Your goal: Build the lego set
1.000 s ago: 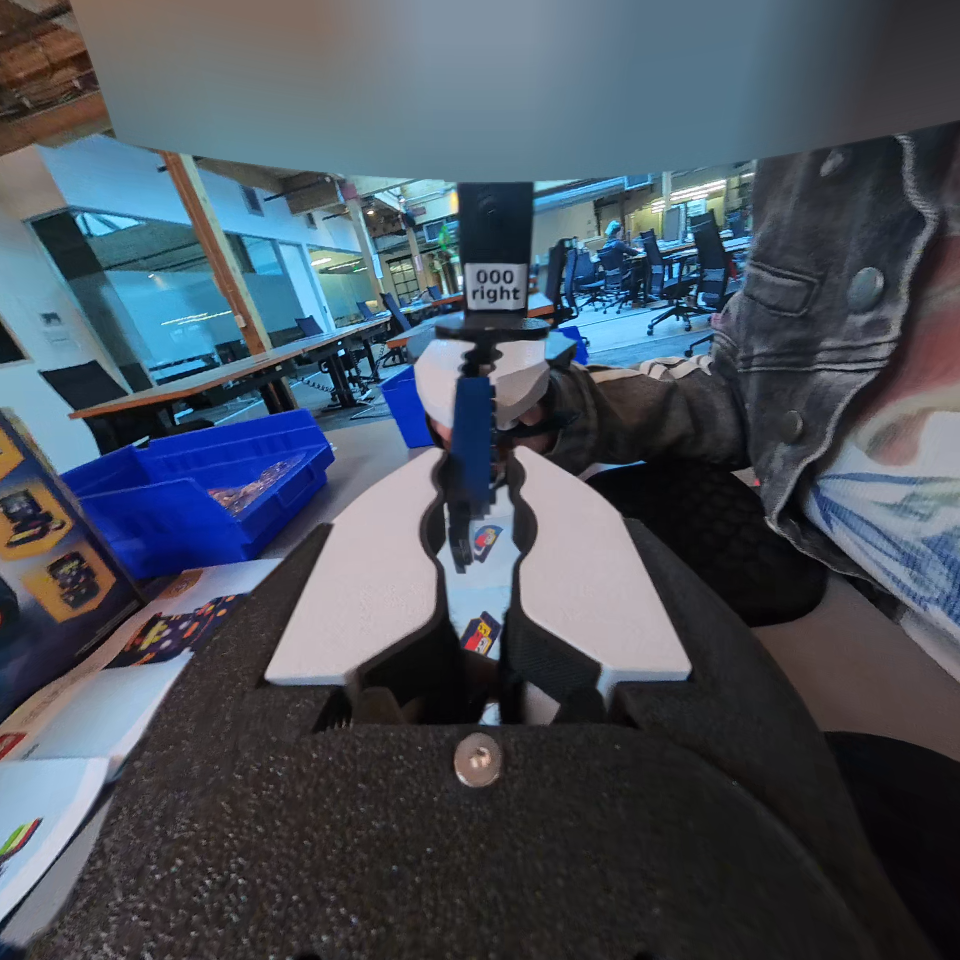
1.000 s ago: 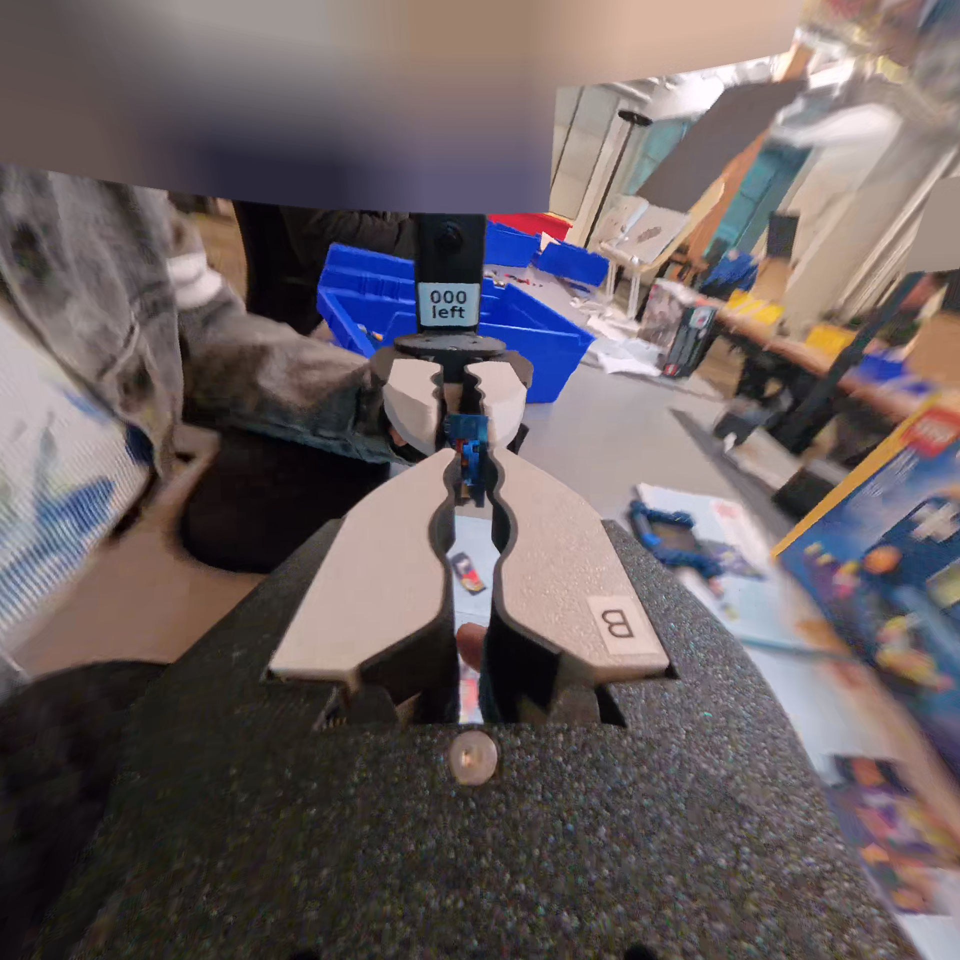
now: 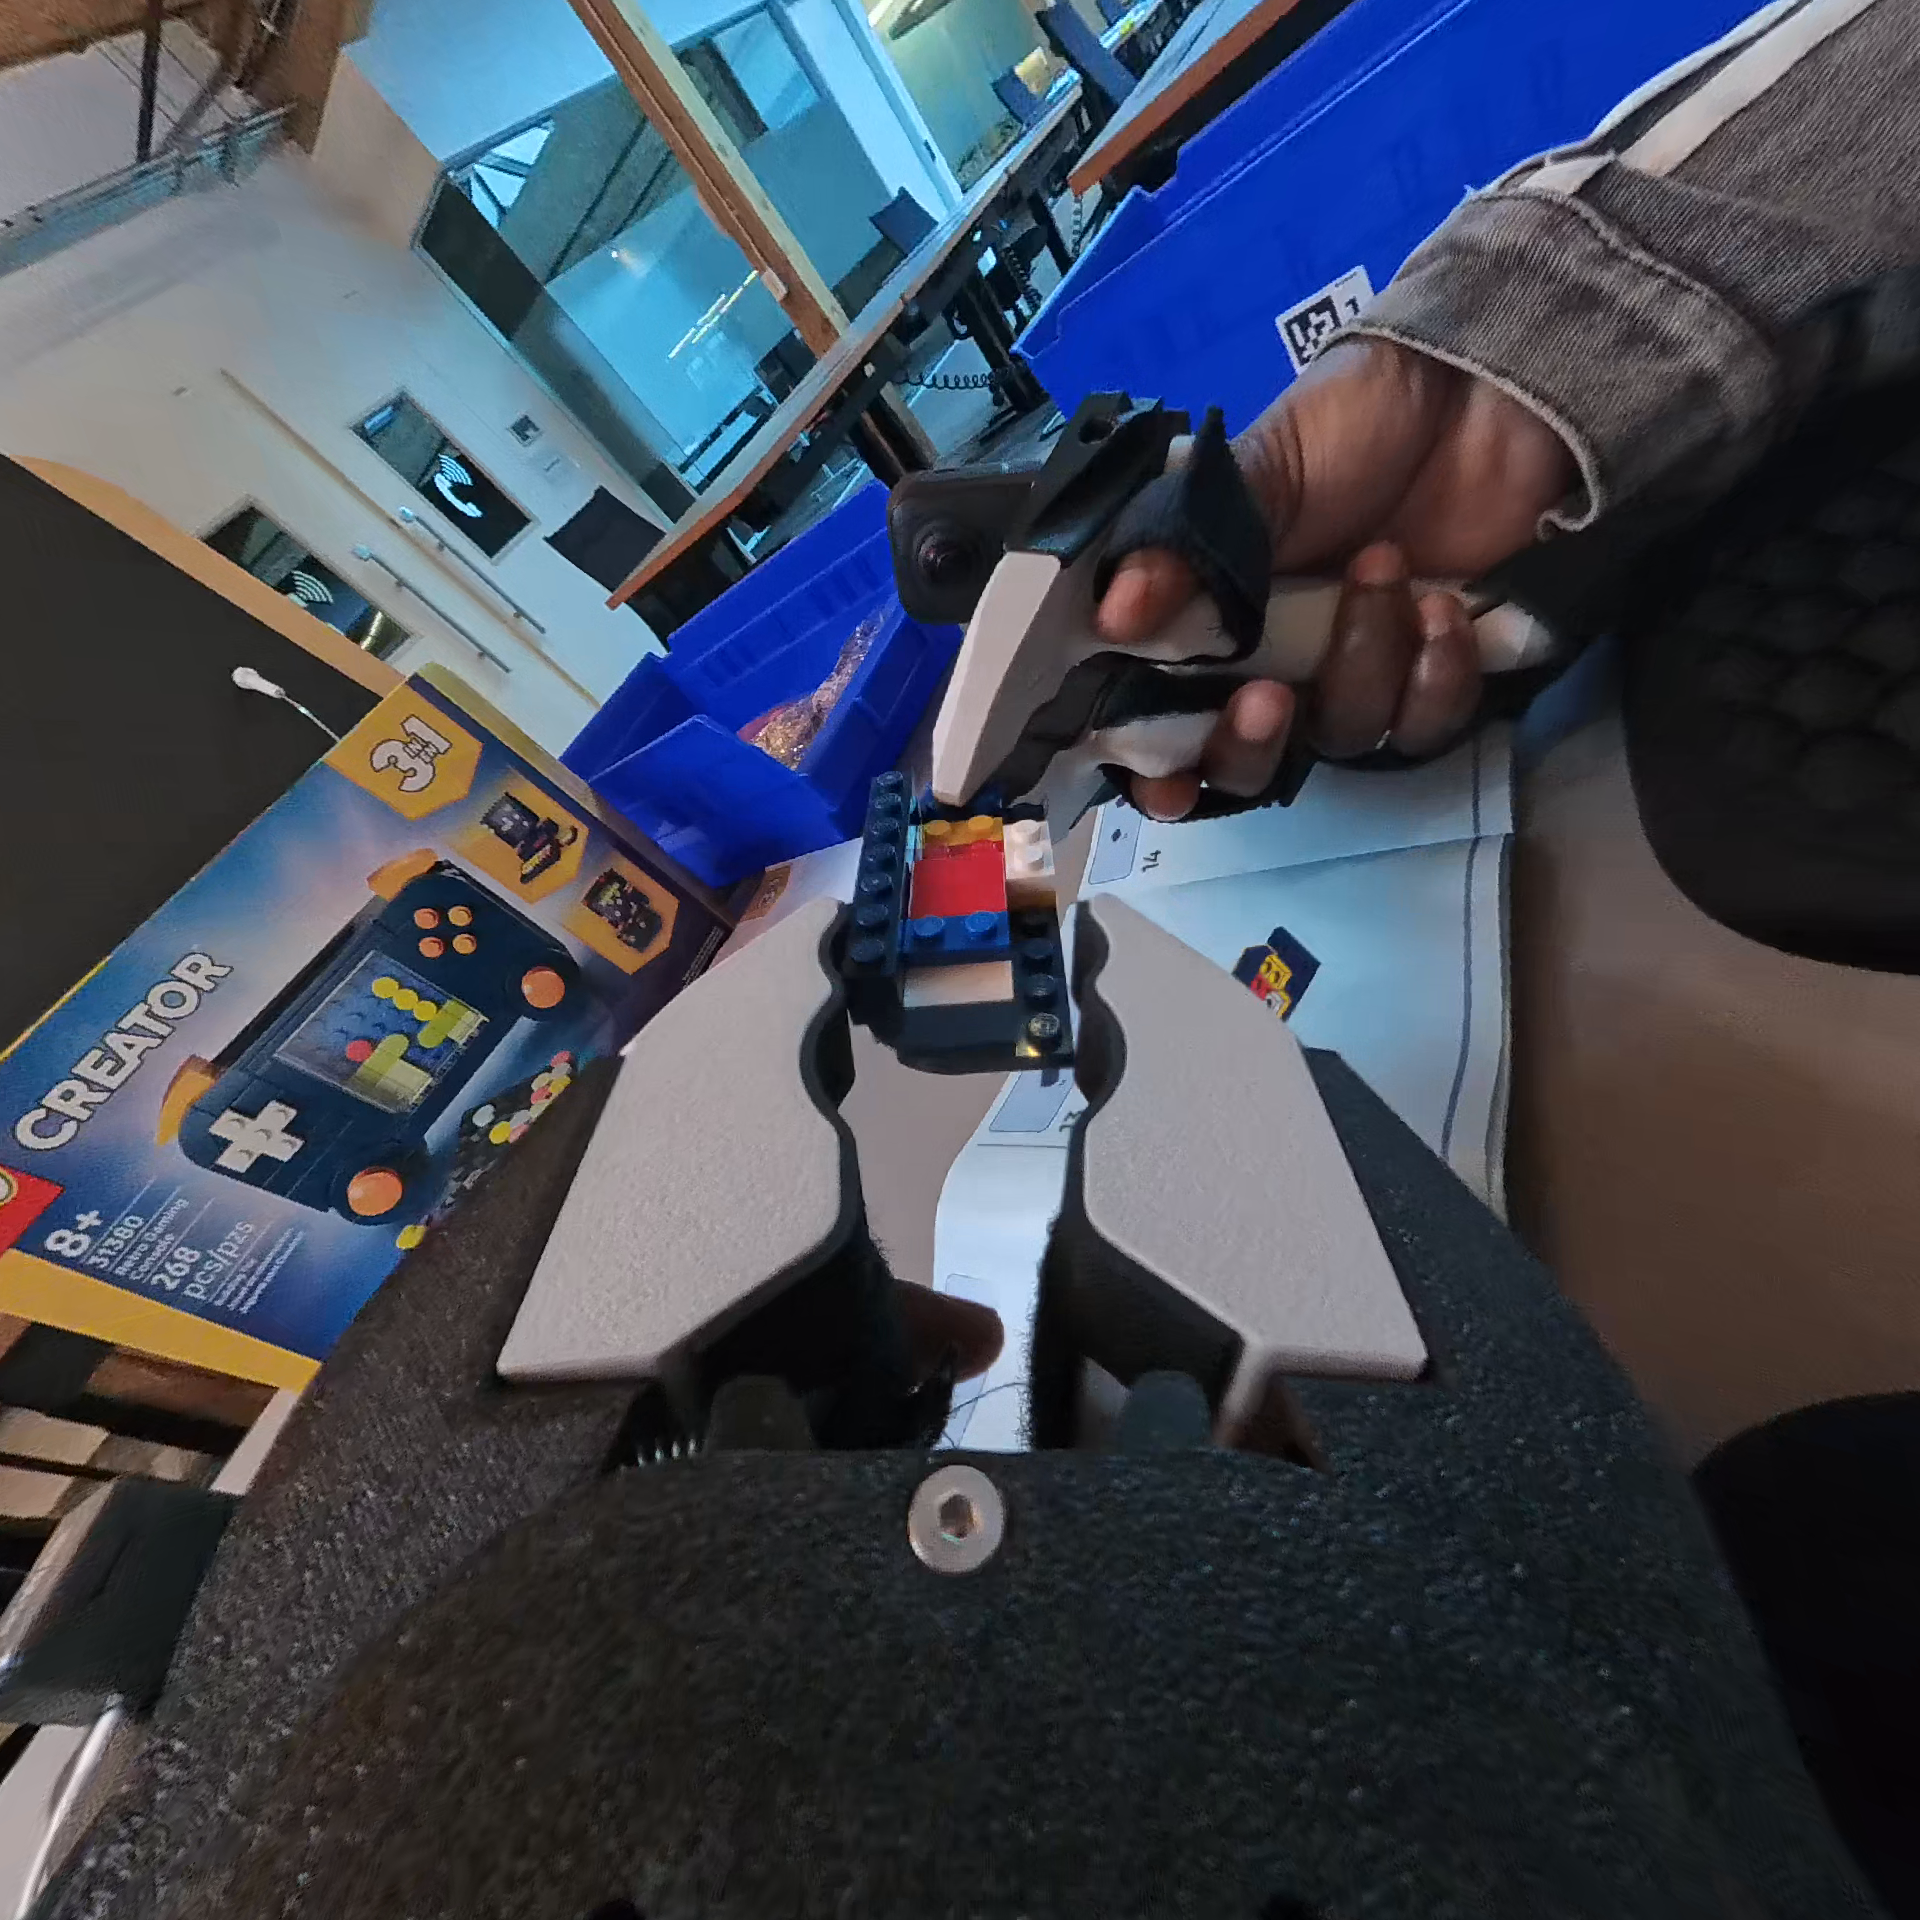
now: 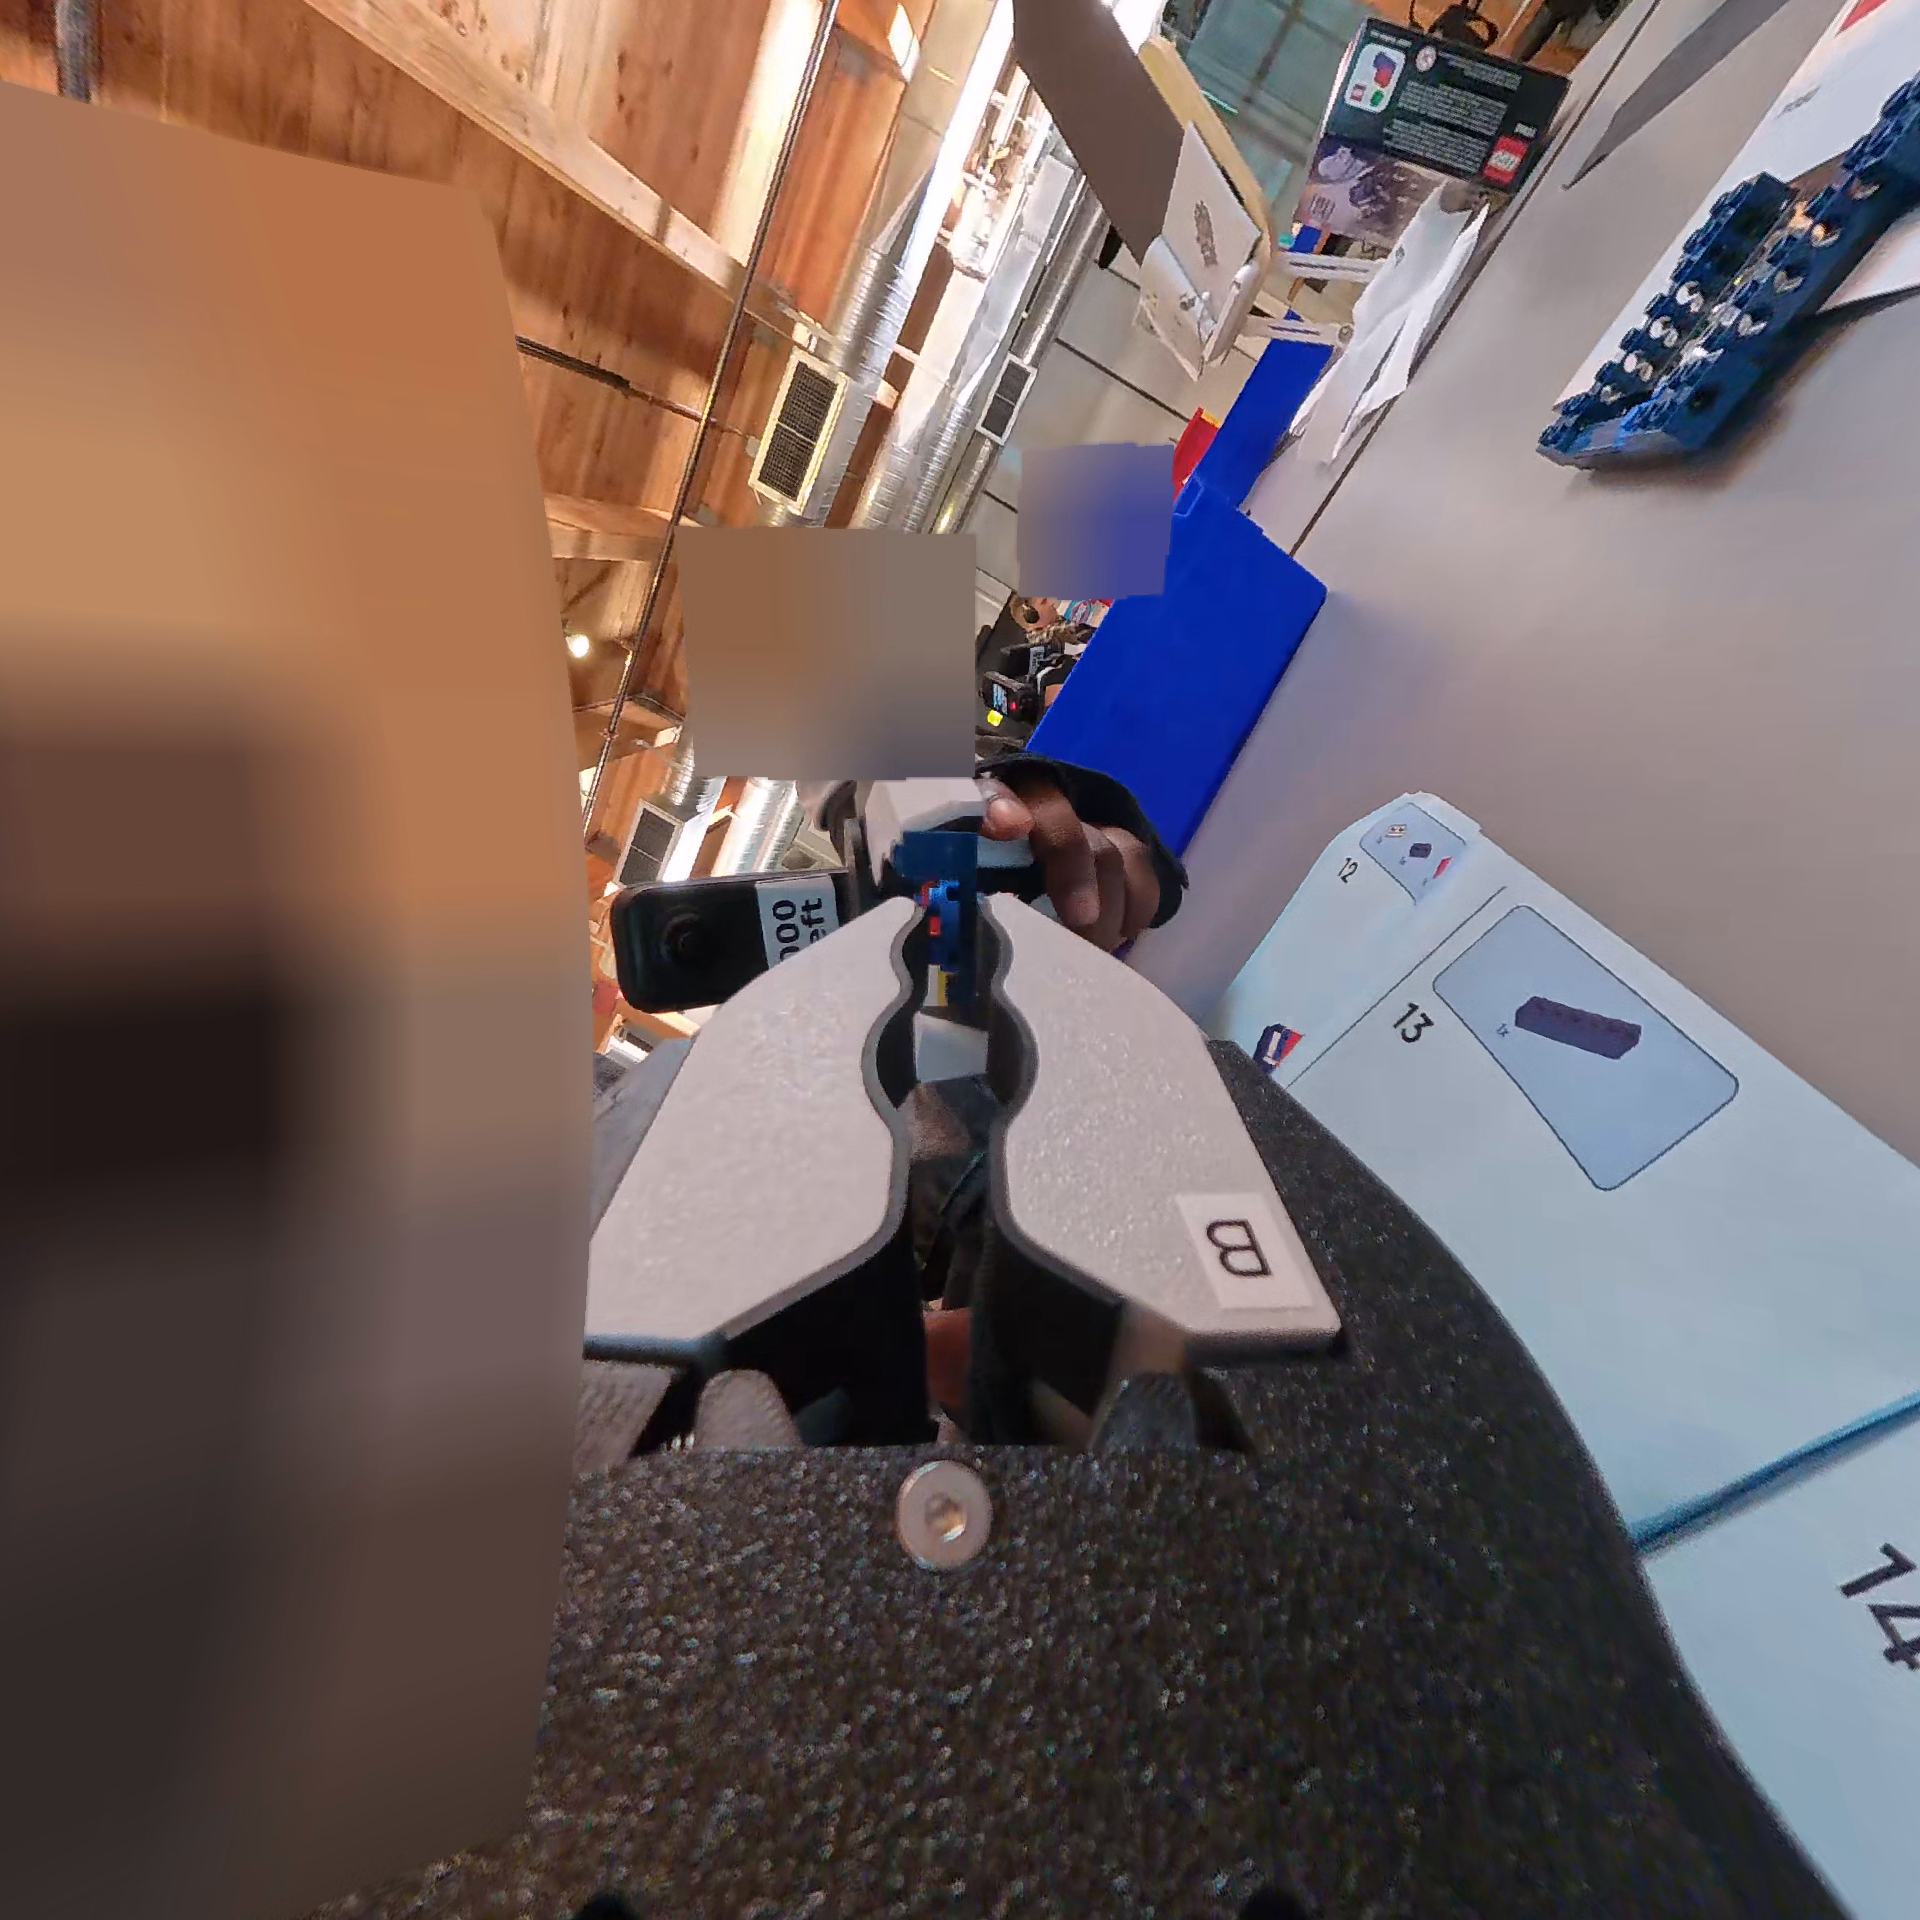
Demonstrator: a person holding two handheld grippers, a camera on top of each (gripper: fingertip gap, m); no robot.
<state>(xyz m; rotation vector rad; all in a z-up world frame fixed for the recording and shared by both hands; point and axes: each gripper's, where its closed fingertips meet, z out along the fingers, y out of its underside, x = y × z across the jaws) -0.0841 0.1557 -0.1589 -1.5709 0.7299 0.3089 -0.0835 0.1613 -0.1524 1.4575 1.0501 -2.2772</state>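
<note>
Roughly centred between both grippers, off the surface, a small brick assembly is held in the air: dk-blue studded frame w/ red, orange, blue & white pieces inside.

It is judged light & stiff, but only press-fitted, so pieces could be popped apart by twisting or a hard squeeze. Smooth plastic, somewhat slippery. Best taken by the long dk-blue side rails, w/ pads flat on the edges, not by the small inset pieces.

The near end is bracketed by the left gripper. Its jaws are set part-way apart at the frame's width, and both pads appear to be pressed on the side rails, though contact on the right-hand pad is hard to confirm. The far end is pinched by the right gripper, jaws nearly together, clamped across the thin dimension. A hand is wrapped round its handle.

Below lies an open instruction booklet. To the left a set box is propped, w/ blue bins behind.

Left wrist view: the assembly's studded face & colours are seen, plus box & bins. Right wrist view: the assembly is seen edge-on only, a thin sliver in the jaws. Shown there alone are the grey surface, a separate dk-blue brick build well apart, & another boxed set far back.
</note>
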